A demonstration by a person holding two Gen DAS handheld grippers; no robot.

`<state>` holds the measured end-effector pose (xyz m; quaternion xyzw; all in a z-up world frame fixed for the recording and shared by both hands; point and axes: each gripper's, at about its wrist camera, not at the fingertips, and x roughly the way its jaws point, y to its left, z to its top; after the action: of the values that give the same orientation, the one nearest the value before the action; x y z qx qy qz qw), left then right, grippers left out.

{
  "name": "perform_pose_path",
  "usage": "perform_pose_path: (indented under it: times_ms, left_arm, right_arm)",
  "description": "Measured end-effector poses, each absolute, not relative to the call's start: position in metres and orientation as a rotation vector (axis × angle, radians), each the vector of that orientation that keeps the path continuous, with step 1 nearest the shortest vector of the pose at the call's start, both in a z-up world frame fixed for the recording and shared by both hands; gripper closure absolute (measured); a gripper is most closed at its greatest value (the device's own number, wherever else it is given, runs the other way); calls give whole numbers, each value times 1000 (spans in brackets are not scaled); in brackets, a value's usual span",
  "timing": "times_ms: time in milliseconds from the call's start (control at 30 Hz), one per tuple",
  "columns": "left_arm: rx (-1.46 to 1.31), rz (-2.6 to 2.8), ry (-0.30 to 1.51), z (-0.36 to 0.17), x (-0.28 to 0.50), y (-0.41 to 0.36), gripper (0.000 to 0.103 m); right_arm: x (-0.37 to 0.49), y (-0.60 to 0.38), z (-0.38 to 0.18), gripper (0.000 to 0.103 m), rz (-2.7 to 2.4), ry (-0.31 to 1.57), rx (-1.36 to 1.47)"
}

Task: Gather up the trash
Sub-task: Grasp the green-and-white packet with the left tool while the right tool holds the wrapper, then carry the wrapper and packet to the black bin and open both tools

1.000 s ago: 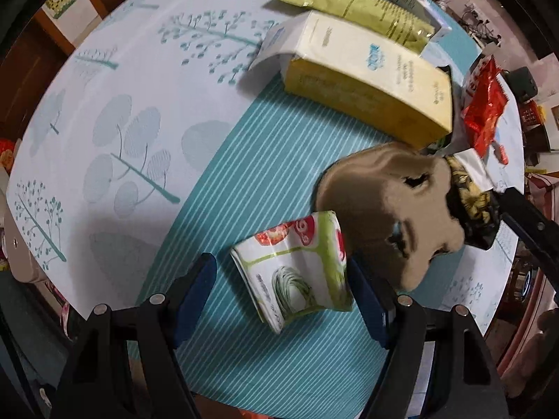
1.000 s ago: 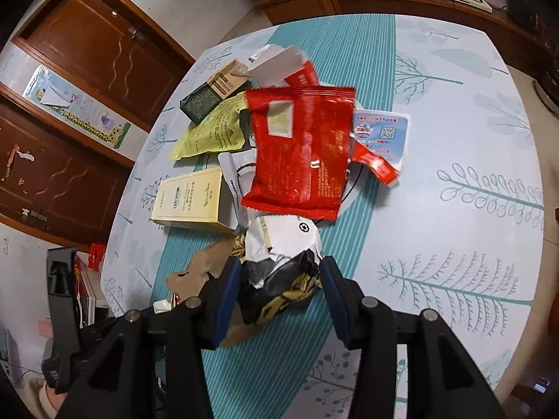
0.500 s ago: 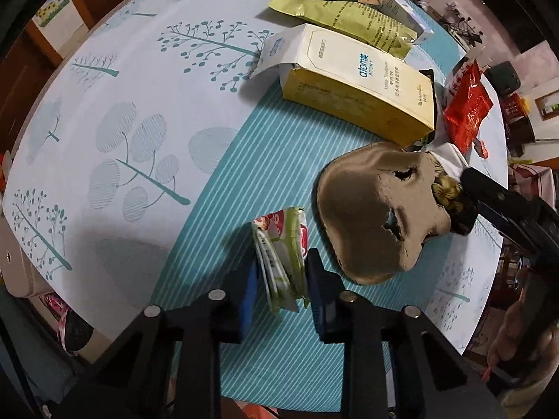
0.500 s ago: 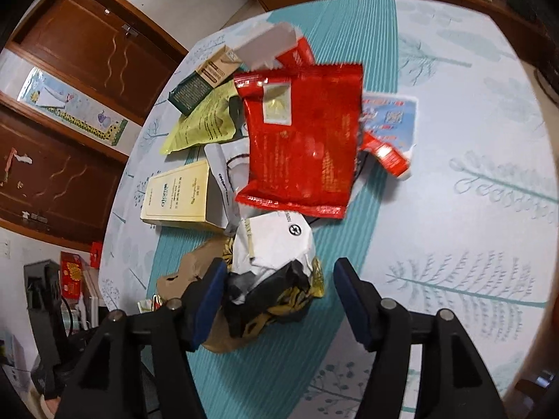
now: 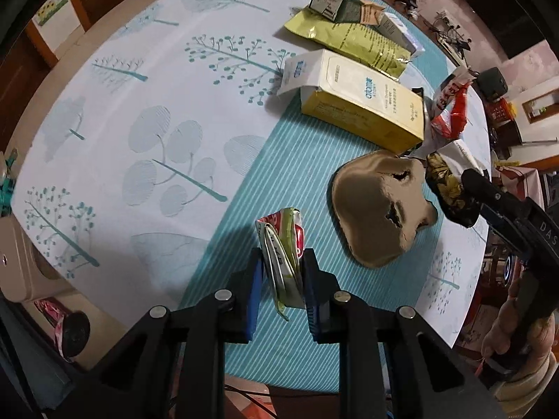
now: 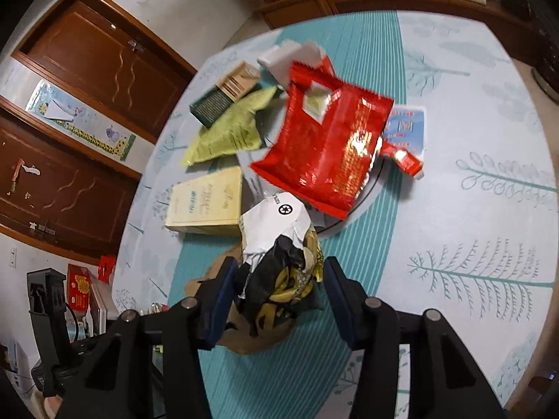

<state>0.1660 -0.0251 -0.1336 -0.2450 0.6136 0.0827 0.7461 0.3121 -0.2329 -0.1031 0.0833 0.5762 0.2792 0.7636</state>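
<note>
Left wrist alone shows left gripper (image 5: 282, 272) squeezing folded wrapper (image 5: 282, 255).

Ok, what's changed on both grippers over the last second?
The left gripper closed from wide open onto the red-and-green wrapper, squashing it flat, and has lifted it slightly; its jaws are closing. The right gripper opened briefly around the black-and-white crumpled bag and is closing on it again. The yellow box, brown pulp tray and red packet stayed put.
</note>
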Motion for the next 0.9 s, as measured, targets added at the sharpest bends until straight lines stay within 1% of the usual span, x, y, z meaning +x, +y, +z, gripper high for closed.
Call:
perform_pose_path:
  times_ms: [267,600,900]
  left_arm:
    - [-429,124,1284,-92,145,-8,83]
    - [-323,-17,1198,-42,111,23,83]
    - [-190,-220,1174,-34,67,41,83]
  right_arm:
    - [292,-232,-80,53,585,1230,228]
    - [227,-196,-51,53,573,1188,256]
    - [136,-170,-34,53,458,1093,334]
